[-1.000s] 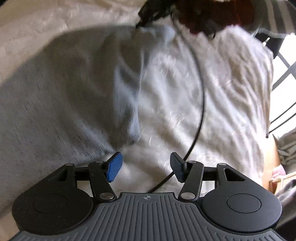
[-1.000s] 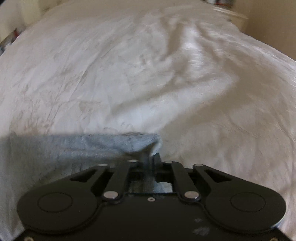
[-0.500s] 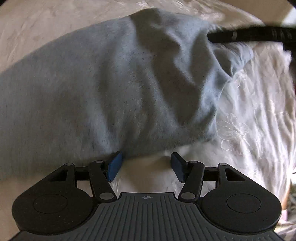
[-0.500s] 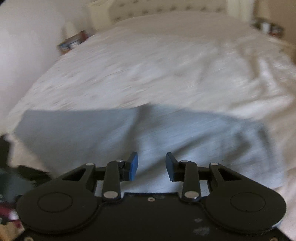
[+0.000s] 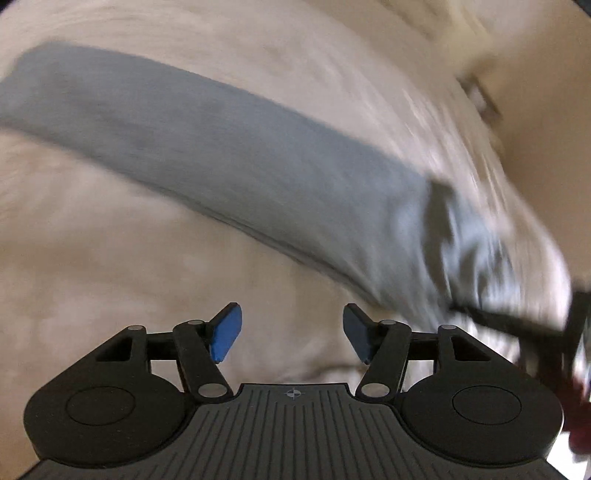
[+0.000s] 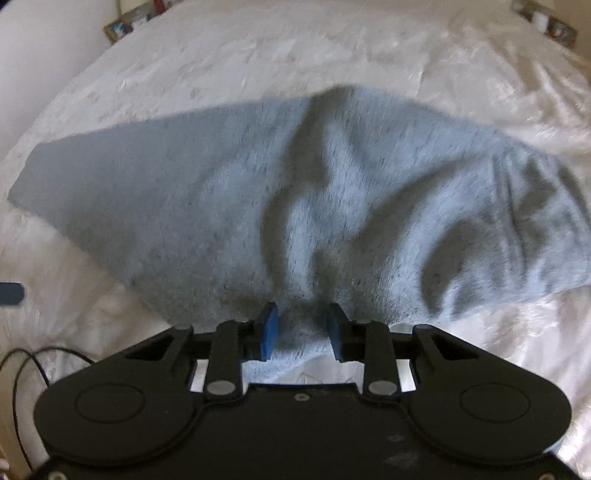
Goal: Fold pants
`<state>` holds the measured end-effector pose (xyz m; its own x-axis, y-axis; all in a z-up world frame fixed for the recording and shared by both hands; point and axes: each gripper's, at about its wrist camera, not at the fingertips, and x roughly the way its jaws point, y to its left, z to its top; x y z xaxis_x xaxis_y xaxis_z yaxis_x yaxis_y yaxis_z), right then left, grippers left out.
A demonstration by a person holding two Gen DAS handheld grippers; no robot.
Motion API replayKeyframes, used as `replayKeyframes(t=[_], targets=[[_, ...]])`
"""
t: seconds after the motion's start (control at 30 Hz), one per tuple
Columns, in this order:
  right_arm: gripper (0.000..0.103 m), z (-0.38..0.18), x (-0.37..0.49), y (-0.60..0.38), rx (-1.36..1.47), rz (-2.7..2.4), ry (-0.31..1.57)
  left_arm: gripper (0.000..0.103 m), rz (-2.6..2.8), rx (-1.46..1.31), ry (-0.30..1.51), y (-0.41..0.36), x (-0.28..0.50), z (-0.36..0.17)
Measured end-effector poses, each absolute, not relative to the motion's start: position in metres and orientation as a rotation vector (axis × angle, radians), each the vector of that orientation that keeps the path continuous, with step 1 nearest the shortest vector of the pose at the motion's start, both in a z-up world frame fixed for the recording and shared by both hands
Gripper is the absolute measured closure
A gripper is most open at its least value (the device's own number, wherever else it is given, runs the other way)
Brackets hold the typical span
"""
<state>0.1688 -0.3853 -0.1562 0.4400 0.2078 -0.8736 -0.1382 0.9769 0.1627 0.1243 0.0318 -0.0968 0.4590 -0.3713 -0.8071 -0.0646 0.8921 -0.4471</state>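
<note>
The grey pants (image 6: 295, 192) lie folded lengthwise on the white bedspread (image 6: 258, 55), with a raised crease down the middle. My right gripper (image 6: 302, 330) is open, its blue pads on either side of the near edge of the pants. In the left wrist view the pants (image 5: 229, 155) show as a blurred grey band running from upper left to lower right. My left gripper (image 5: 291, 338) is open and empty above bare bedspread (image 5: 110, 277), a short way from the pants.
A black cable (image 6: 26, 373) lies on the bed at the lower left of the right wrist view. The other gripper's dark body (image 5: 524, 325) shows blurred at the right of the left wrist view. Small items (image 6: 125, 26) stand beside the bed's far end.
My right gripper let go of the pants' corner, opened, and now sits at their near edge. My left gripper pulled back from the pants, staying open. The pants settled flat.
</note>
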Motion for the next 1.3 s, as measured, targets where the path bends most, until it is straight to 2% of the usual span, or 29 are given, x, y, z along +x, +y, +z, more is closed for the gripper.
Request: replayKeyframes(t=[0.1,0.37,0.63,0.83,0.93,1.07,1.3], targets=[[0.071,-0.139,0.165,-0.377,0.101,0.188,1.059,0.029,-0.079,-0.560,1.026,0.089,0.125,-0.094],[0.068,-0.103,0.155,-0.308,0.157,0.157,1.051,0.027,0.017,-0.621,0.951,0.189,0.183,-0.100],[0.066,-0.094,0.150,-0.209,0.177,0.185,1.076,0.026,0.010,-0.652,0.969,0.238,0.212,-0.133],[0.065,-0.087,0.142,-0.158,0.173,0.190,1.087,0.026,0.011,-0.463,0.862,0.260,0.212,-0.108],[0.063,-0.085,0.145,-0.141,0.155,0.195,1.094,0.026,-0.054,-0.409,0.905,0.267,0.230,-0.113],[0.063,-0.082,0.147,-0.125,0.126,0.211,1.101,0.026,-0.070,-0.441,0.972,0.278,0.239,-0.128],[0.062,-0.080,0.154,-0.114,0.102,0.227,1.107,0.026,-0.071,-0.528,0.925,0.284,0.241,-0.137]])
